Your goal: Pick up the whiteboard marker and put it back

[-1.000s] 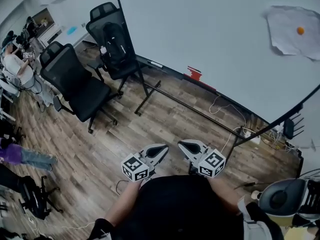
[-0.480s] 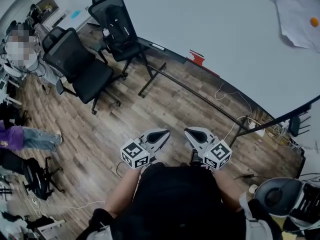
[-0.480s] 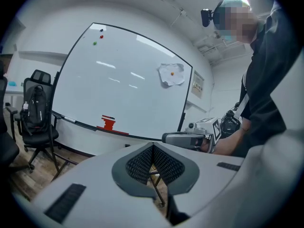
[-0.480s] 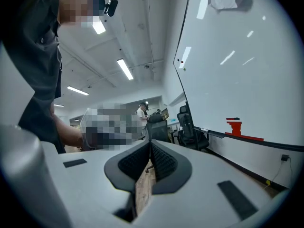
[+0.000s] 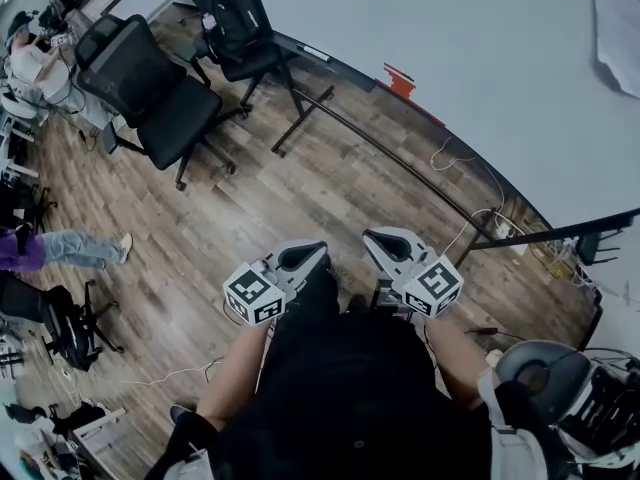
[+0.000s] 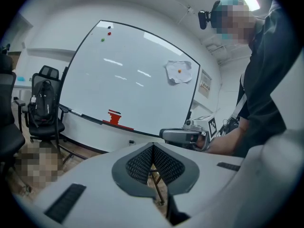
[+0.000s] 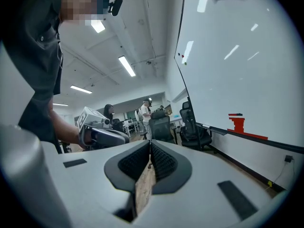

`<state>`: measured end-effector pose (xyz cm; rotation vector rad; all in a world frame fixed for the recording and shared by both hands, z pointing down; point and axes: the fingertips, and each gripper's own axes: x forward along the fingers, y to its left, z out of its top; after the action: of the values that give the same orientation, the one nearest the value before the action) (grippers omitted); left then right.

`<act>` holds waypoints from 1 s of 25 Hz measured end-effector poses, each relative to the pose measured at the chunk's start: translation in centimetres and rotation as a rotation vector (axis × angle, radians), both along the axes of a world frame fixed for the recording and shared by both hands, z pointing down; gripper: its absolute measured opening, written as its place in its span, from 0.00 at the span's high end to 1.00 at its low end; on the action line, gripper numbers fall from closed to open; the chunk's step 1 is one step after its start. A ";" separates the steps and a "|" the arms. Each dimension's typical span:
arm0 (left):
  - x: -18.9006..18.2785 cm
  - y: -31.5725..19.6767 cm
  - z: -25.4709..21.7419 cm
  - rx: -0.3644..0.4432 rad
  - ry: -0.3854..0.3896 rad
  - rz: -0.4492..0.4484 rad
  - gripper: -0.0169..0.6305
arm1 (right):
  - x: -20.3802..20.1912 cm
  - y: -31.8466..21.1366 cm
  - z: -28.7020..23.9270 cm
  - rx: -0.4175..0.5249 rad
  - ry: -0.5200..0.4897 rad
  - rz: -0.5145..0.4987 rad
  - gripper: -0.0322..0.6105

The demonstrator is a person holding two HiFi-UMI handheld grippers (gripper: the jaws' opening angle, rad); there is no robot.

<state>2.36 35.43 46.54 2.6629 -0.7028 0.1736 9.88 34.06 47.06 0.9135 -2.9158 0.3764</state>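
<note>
A thin white whiteboard marker [image 5: 315, 53] lies on the tray along the lower edge of the big whiteboard [image 5: 470, 48], left of a red eraser [image 5: 400, 81]. The left gripper view shows the marker [image 6: 76, 113] and eraser [image 6: 113, 118] on the tray, far ahead. In the right gripper view the marker [image 7: 204, 126] is small. My left gripper [image 5: 300, 258] and right gripper [image 5: 385, 246] hover side by side over the wooden floor, close to my body and well short of the board. Both are shut with nothing between the jaws.
Two black office chairs [image 5: 150, 78] [image 5: 235, 18] stand left of the board. The whiteboard's black stand legs [image 5: 300, 118] and loose cables [image 5: 460, 228] cross the floor ahead. A paper sheet [image 5: 620, 18] hangs on the board. People sit at desks [image 5: 30, 58] far left.
The head view has tilted down, so the whiteboard and chairs have slid up the picture. Both grippers stay shut at about the same place before my body.
</note>
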 end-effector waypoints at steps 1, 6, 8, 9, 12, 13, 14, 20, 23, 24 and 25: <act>-0.2 -0.7 0.0 0.001 0.003 -0.002 0.95 | -0.2 -0.7 0.0 0.005 0.005 -0.004 0.92; -1.3 -5.3 -0.3 0.022 0.021 0.010 0.95 | -1.1 -4.7 -0.1 0.006 0.040 0.015 0.92; -2.0 -7.3 -0.3 0.020 0.030 0.023 0.95 | -1.8 -6.5 -0.4 0.004 0.055 0.031 0.92; -2.4 -8.3 -0.4 0.018 0.034 0.032 0.95 | -2.2 -7.5 -0.6 0.006 0.061 0.036 0.92; -3.4 -11.5 -0.4 0.010 0.048 0.064 0.95 | -3.6 -10.5 -1.2 0.007 0.070 0.057 0.92; -3.8 -12.6 -0.4 0.010 0.052 0.074 0.95 | -4.1 -11.5 -1.3 0.005 0.069 0.070 0.92; -4.1 -13.7 -0.4 0.011 0.055 0.084 0.95 | -4.5 -12.5 -1.4 0.005 0.069 0.081 0.92; -6.4 -19.4 -0.5 0.025 0.074 0.123 0.95 | -6.9 -17.7 -1.3 0.010 0.082 0.118 0.92; -7.3 -22.0 -0.2 0.023 0.083 0.132 0.95 | -7.7 -20.1 -1.5 0.013 0.086 0.140 0.92; -7.5 -22.8 0.0 0.021 0.082 0.134 0.95 | -8.0 -20.7 -1.6 0.017 0.090 0.141 0.92; -7.7 -23.6 0.1 0.020 0.082 0.135 0.95 | -8.1 -21.3 -1.6 0.019 0.094 0.141 0.92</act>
<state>-5.29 11.82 46.69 2.7200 -0.5026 0.0938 1.74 12.75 45.43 1.1119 -2.7836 0.3056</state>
